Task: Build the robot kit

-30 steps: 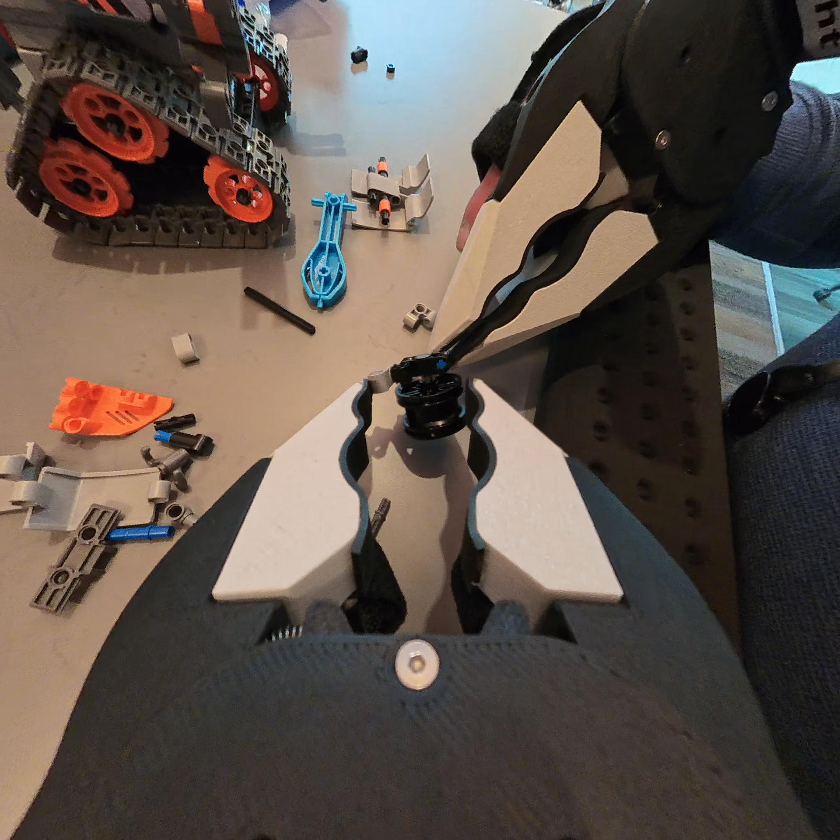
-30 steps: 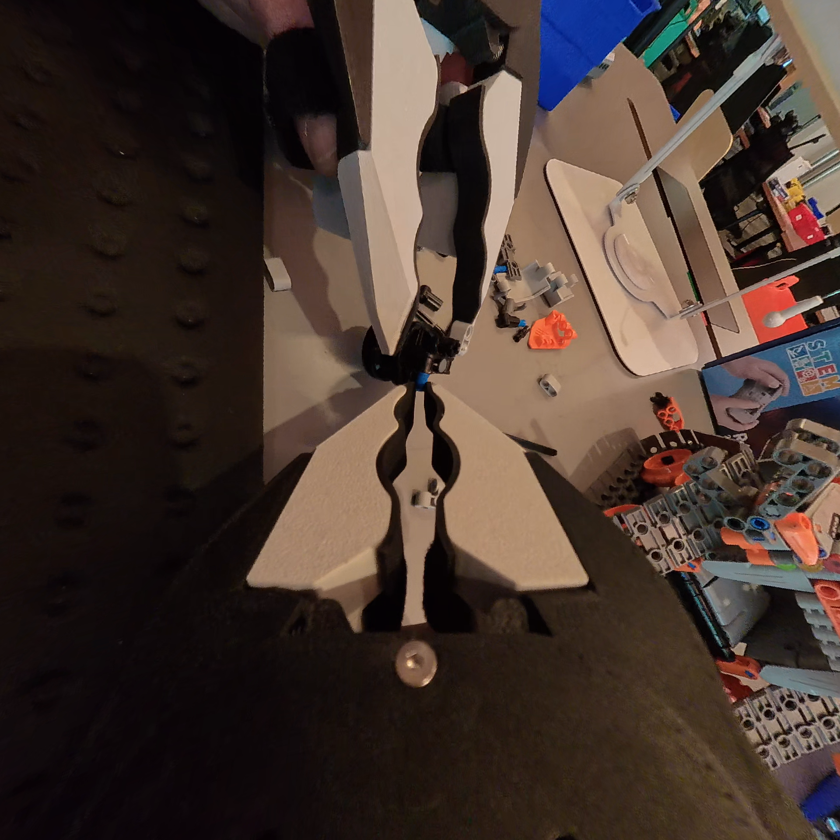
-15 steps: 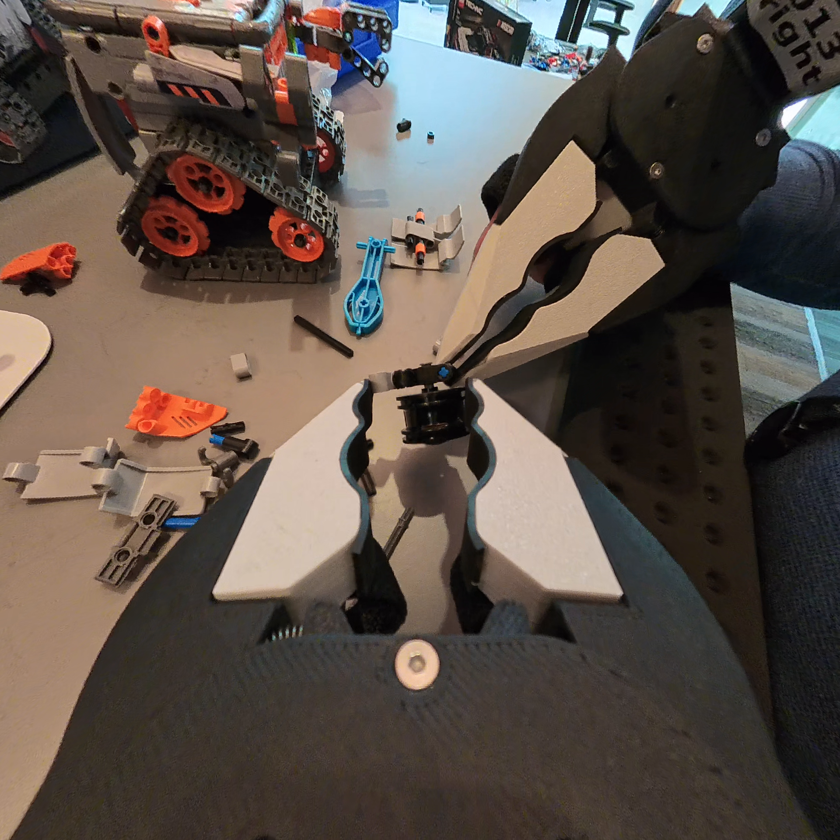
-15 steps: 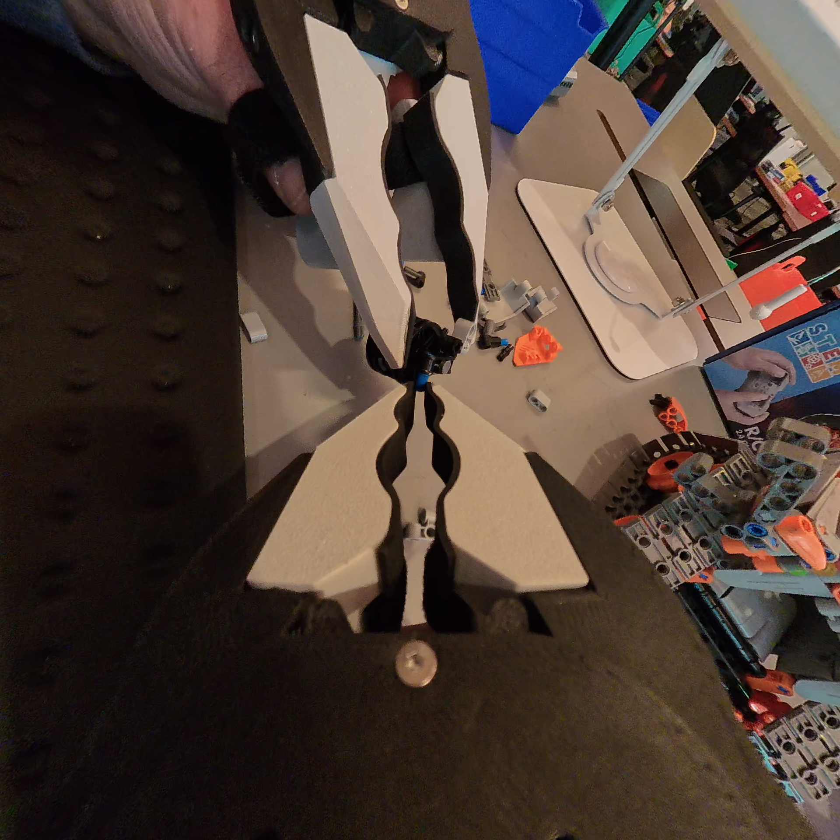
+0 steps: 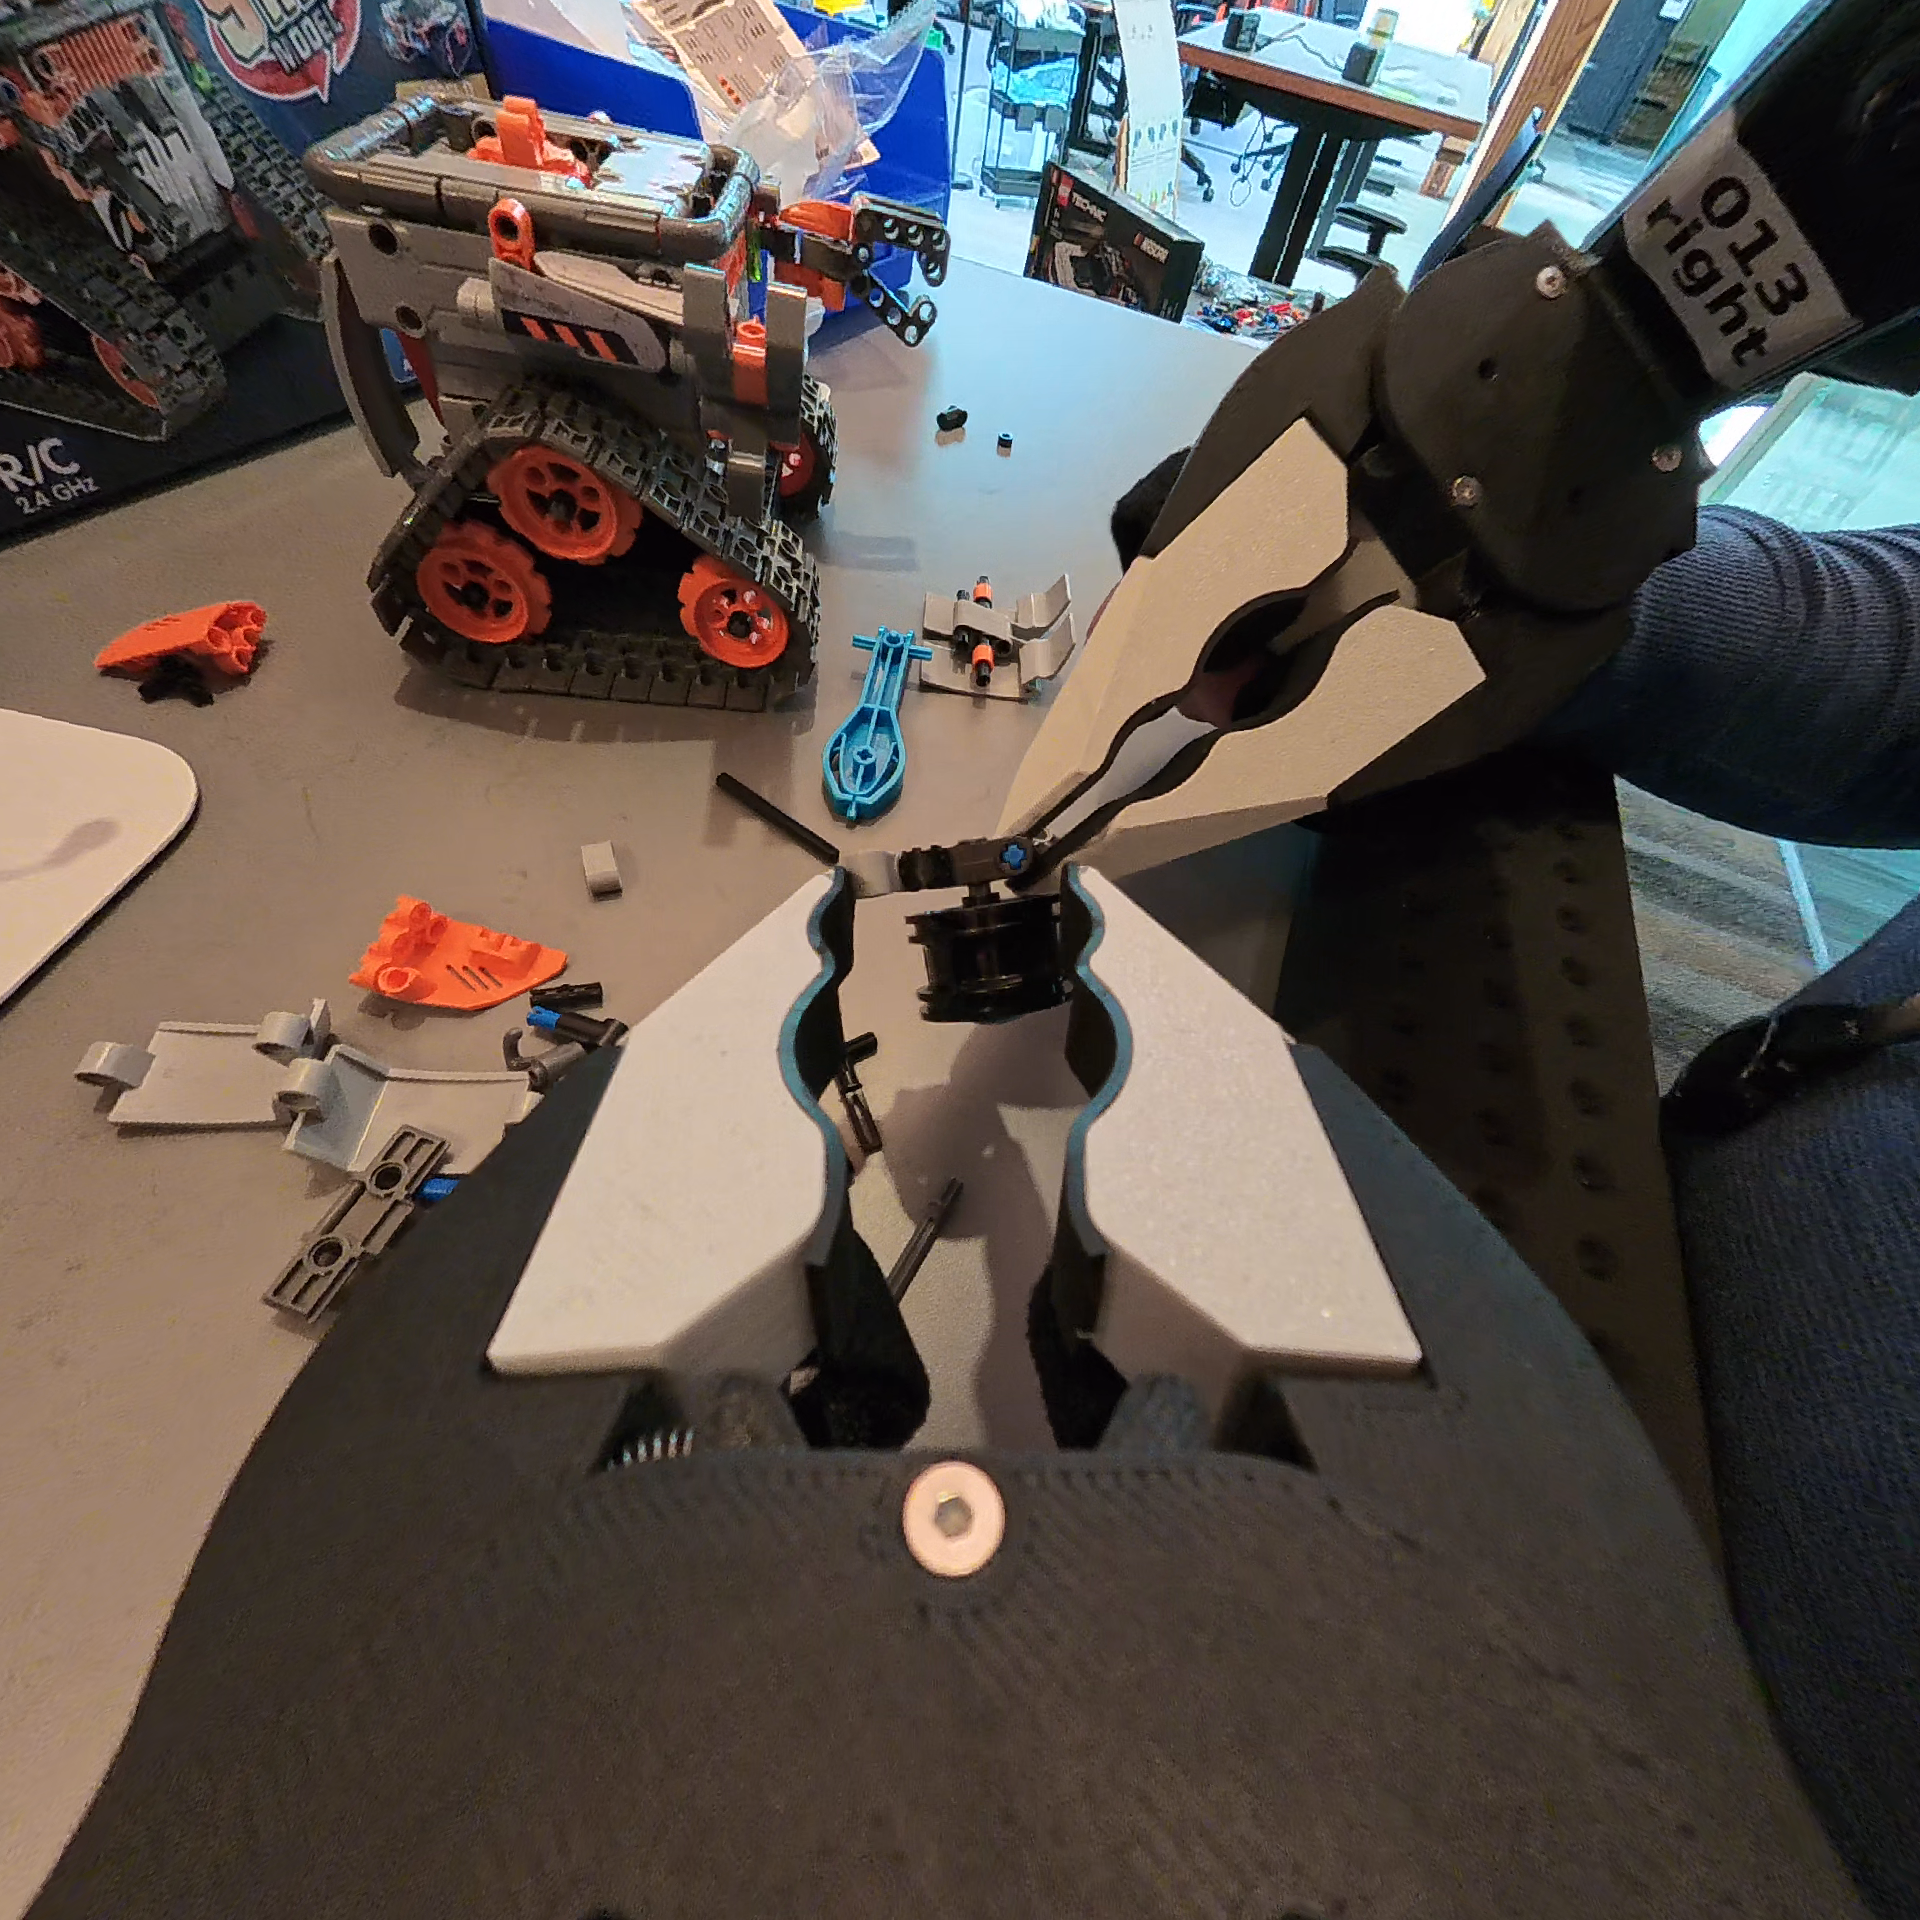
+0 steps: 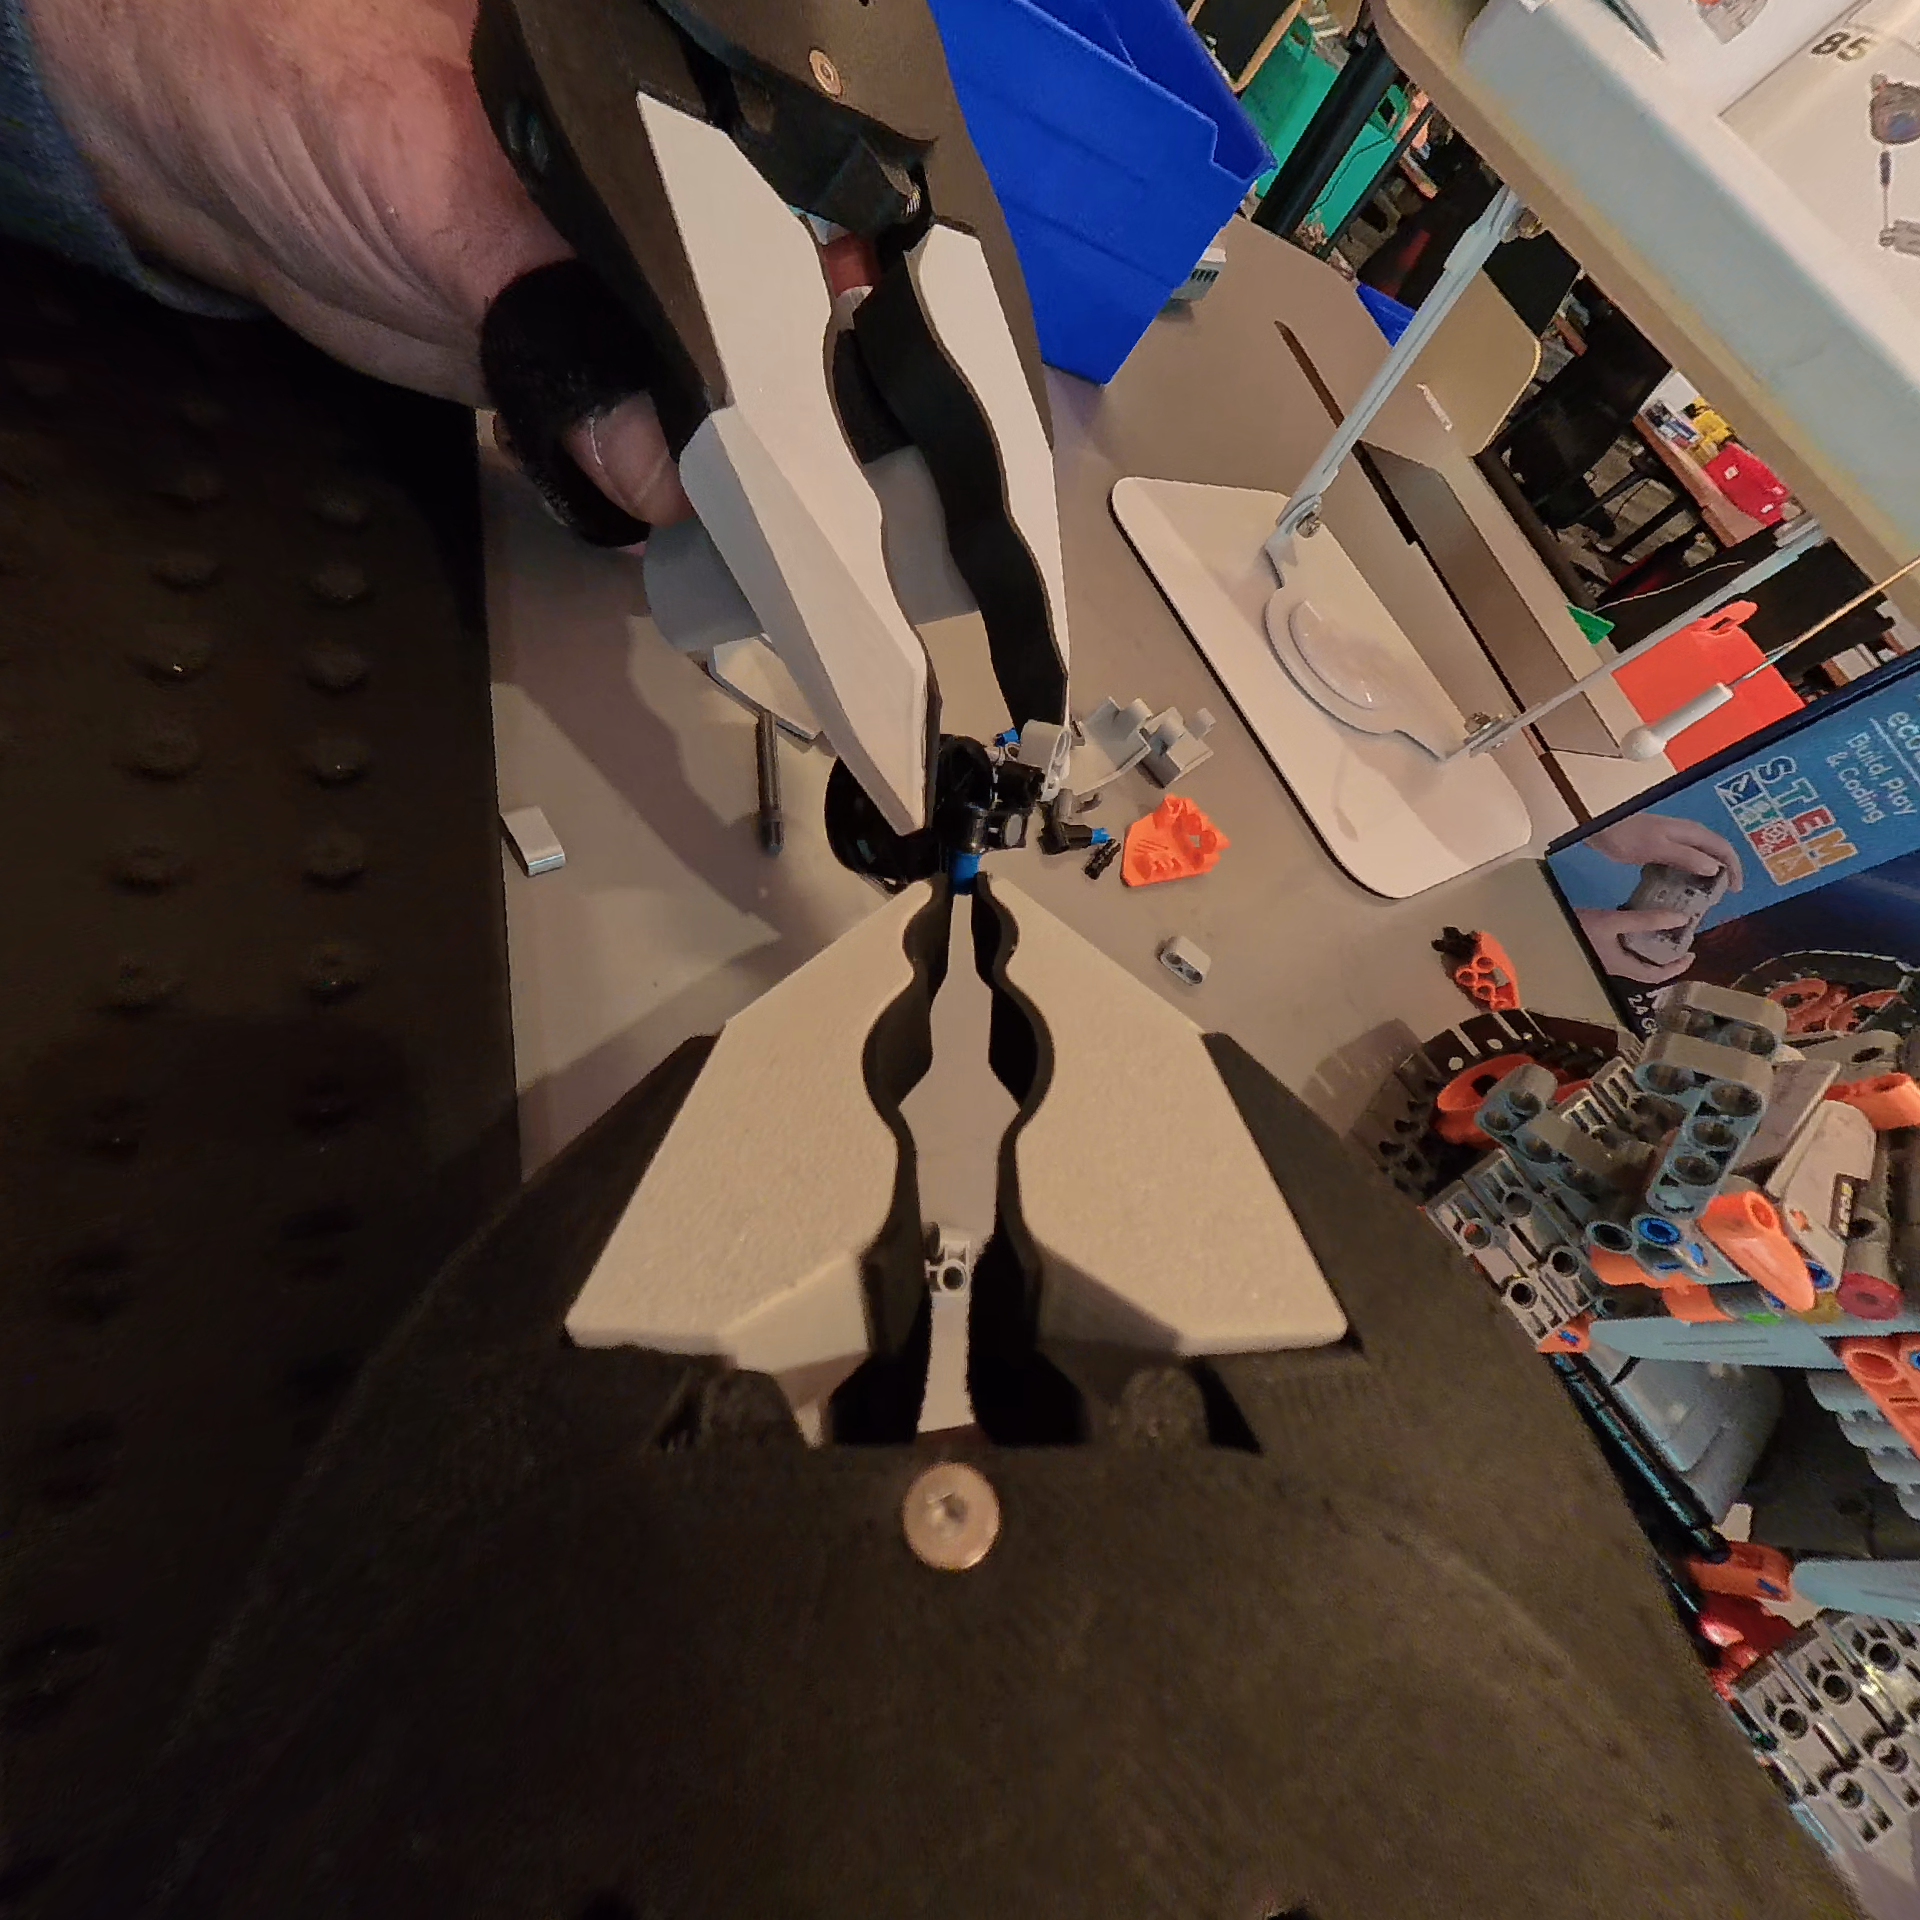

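Observation:
My left gripper point(image 5: 961, 902) is shut on a small black wheel point(image 5: 987, 961) and holds it above the grey table point(image 5: 312, 831). A short black connector point(image 5: 951, 860) with a grey end piece sits on top of the wheel. My right gripper point(image 6: 961, 896) comes in from the upper right in the left wrist view point(image 5: 1029, 840). It is shut on the blue pin point(image 6: 964, 868) at the connector's end. In the right wrist view the left gripper point(image 6: 977, 769) reaches down from above, and the wheel point(image 6: 862, 831) is partly hidden behind one finger.
A grey and orange tracked vehicle model point(image 5: 592, 520) stands at the back left. Loose parts lie about: a blue tool point(image 5: 868, 743), a black axle point(image 5: 774, 816), an orange panel point(image 5: 452, 956), grey panels point(image 5: 260, 1070). A black studded mat point(image 5: 1455, 1039) lies on the right. A white lamp base point(image 6: 1320, 665) and a blue bin point(image 6: 1091, 177) stand farther off. Only a small space, under 4 cm, lies between the two pairs of fingers.
Both grippers have risen and tilted up together, still joined at the wheel and connector. More of the far table and room shows now. Neither grip has changed.

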Demonstrator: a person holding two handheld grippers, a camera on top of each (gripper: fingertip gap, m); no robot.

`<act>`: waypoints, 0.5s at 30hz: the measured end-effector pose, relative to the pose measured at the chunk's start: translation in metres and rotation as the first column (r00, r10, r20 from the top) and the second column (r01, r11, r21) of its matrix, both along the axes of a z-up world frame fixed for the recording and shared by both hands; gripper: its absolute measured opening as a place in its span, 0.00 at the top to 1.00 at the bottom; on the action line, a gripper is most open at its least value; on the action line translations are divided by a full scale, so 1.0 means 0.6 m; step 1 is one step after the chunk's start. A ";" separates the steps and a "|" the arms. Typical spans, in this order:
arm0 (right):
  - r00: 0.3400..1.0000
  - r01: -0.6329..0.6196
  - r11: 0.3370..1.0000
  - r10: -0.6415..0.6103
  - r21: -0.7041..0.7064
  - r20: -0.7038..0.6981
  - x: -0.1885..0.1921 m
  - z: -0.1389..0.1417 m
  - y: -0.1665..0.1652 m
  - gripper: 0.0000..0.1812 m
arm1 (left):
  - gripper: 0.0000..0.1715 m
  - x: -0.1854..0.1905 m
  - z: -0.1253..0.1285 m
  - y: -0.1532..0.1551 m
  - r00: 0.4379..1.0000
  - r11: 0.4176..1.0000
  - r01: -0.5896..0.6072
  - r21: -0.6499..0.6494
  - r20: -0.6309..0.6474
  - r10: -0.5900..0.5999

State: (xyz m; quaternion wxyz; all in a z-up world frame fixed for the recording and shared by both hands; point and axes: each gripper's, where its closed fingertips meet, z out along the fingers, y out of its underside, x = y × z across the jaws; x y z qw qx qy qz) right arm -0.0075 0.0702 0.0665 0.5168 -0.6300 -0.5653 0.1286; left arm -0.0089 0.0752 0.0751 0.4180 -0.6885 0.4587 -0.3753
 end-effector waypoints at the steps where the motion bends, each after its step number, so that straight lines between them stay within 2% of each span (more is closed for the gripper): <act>1: 1.000 -0.002 1.000 0.002 0.008 0.002 0.001 0.000 0.000 0.99 | 0.78 0.000 0.000 -0.001 1.000 1.000 0.004 -0.005 0.002 -0.004; 10: 0.998 -0.013 0.996 0.008 0.094 0.060 0.010 0.001 -0.001 0.99 | 0.76 0.005 -0.005 -0.007 0.999 0.999 0.040 -0.031 -0.002 -0.040; 15: 0.995 -0.060 0.991 0.050 0.123 0.084 0.007 0.000 -0.012 0.99 | 0.82 0.006 -0.006 -0.008 0.999 0.997 0.053 -0.064 0.010 -0.053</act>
